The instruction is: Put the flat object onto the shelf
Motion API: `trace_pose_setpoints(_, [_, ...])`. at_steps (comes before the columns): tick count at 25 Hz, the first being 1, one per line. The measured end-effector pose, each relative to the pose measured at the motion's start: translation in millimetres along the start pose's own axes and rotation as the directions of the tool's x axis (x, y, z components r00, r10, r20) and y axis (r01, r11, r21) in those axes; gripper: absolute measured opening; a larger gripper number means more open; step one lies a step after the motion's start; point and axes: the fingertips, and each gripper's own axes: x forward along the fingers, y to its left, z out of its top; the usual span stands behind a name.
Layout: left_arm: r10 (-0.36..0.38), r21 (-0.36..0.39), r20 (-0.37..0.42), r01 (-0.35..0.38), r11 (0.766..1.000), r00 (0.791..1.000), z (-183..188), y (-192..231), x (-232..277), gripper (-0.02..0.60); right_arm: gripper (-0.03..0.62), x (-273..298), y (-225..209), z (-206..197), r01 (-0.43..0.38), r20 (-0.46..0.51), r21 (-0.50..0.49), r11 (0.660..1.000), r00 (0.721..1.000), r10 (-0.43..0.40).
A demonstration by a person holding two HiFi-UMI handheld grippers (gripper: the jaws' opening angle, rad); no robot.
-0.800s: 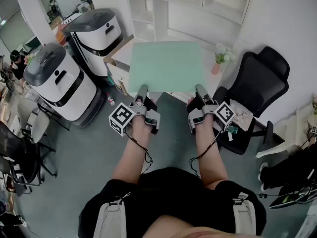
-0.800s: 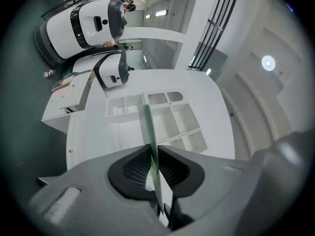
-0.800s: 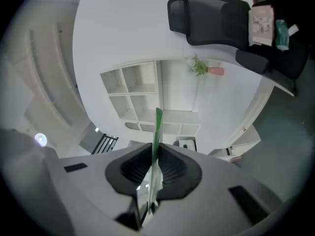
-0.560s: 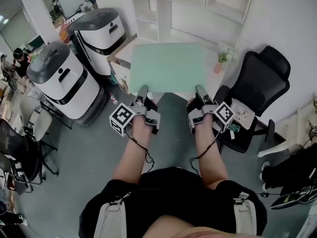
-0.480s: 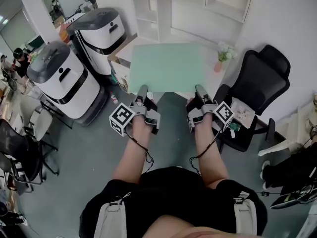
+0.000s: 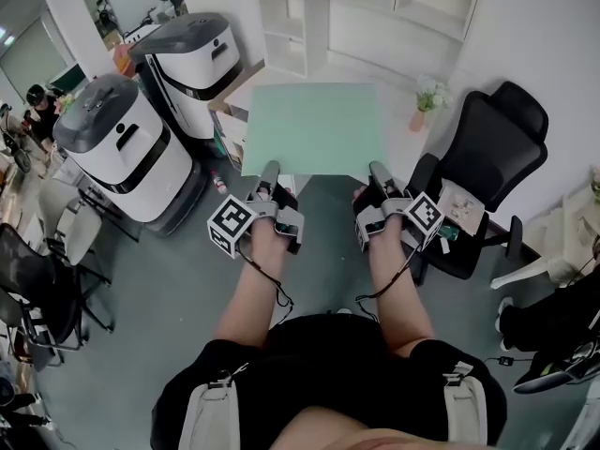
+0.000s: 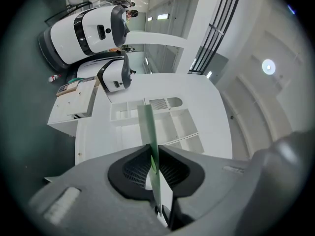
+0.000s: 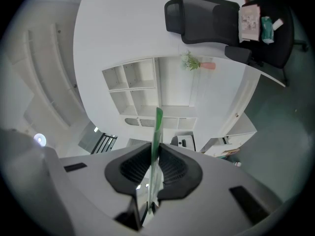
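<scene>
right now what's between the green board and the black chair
A pink vase with flowers, seen in the head view.

Green sheet edge-on between clamped fingers

"What's standing on the floor over there?"

"On the left a white-and-black machine, with a second machine just behind it. A small bottle sits near them, and there's a black office chair on the right."

"And on the white desk?"

"A pink vase with flowers, at the end nearest the chair. The white shelf unit rises right behind the desk, against the wall."
</scene>
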Motion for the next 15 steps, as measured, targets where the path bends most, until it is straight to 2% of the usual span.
trace_pose_setpoints(8, [-0.015,-0.004,-0.028,0.015,1.0,0.999,5,8,-12,0.041,0.048,-8,-3,-14,-0.004,0.036,0.003,1.0,0.999,0.004])
trace_pose_setpoints(15, [-0.03,0.001,-0.051,0.03,1.0,0.998,16,14,14,0.041,0.046,16,-7,-7,-0.031,0.055,-0.001,1.0,0.998,0.031])
